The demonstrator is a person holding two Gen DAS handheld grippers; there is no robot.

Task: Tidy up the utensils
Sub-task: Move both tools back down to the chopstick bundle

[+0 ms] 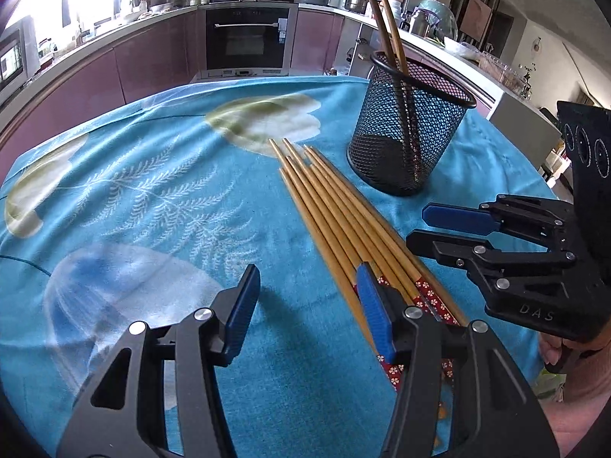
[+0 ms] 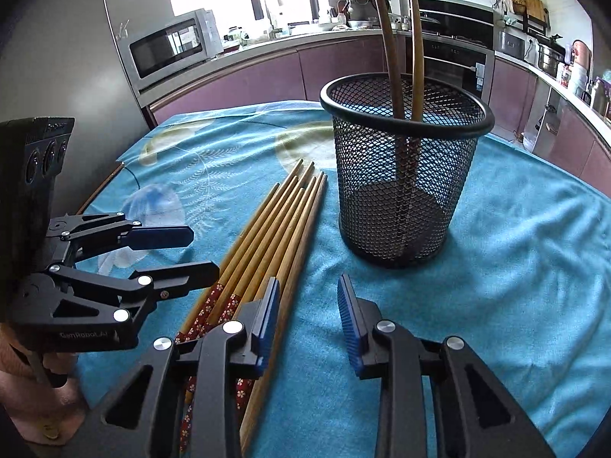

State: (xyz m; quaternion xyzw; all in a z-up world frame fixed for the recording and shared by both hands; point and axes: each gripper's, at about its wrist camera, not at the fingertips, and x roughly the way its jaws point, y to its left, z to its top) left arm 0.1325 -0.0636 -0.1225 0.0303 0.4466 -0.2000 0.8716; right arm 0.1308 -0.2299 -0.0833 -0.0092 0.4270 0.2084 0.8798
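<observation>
Your left gripper sat nearest the lens, its fingers spread wide and holding nothing, the right pad just above the patterned red ends of the chopsticks. That bundle lay flat on the blue floral cloth, tips pointing to the far side, just left of the black mesh cup. Two darker chopsticks stood tilted inside the cup. On the right, your right gripper was likewise released and empty, its left pad over the bundle's near end, the cup just beyond it.
</observation>
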